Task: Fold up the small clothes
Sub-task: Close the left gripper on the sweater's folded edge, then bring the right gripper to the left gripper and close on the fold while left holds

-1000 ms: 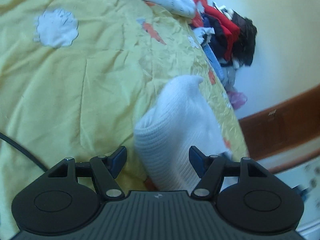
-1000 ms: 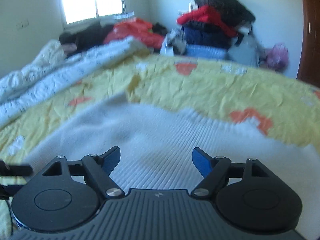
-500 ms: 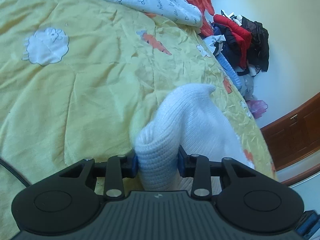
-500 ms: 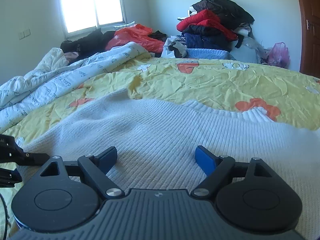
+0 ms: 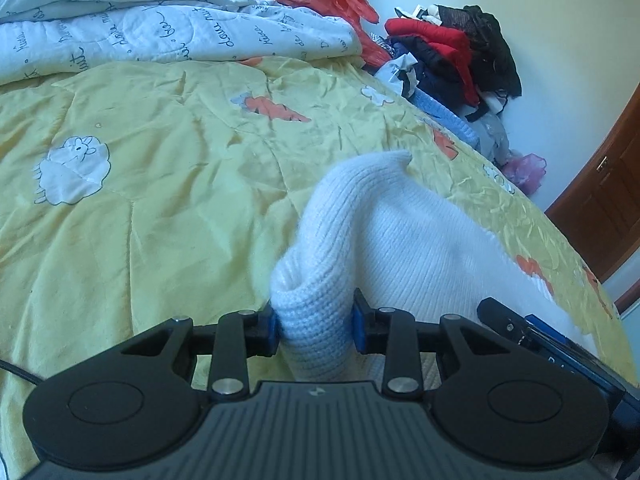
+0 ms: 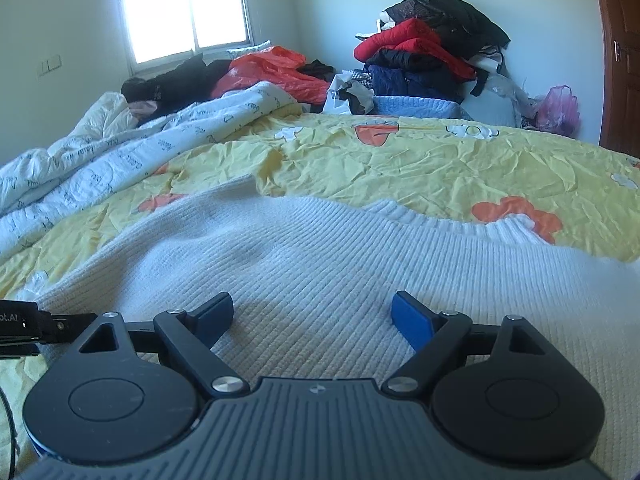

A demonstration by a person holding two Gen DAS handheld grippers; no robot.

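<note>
Spread wide across both views, a yellow bedsheet (image 5: 160, 208) printed with sheep and carrots, wrinkled all over. Bunched along its far edge, a white quilt (image 6: 120, 160) with script lettering. Heaped against the far wall, a pile of clothes (image 6: 432, 60), red and black on top, with a pink bag (image 6: 560, 108) just beside it and a wooden door (image 5: 612, 200) at the right edge. Lying flat on the sheet, a white ribbed sweater (image 6: 320, 264), neckline toward the pile, one sleeve end lifted off the bed. Clamped on that bunched cuff, the left gripper (image 5: 315, 322), blue pads (image 5: 273, 328) pressing the knit from both sides. Low over the sweater's body, the right gripper (image 6: 314, 316), fingers spread well apart, nothing between them, tips just above the knit.
</note>
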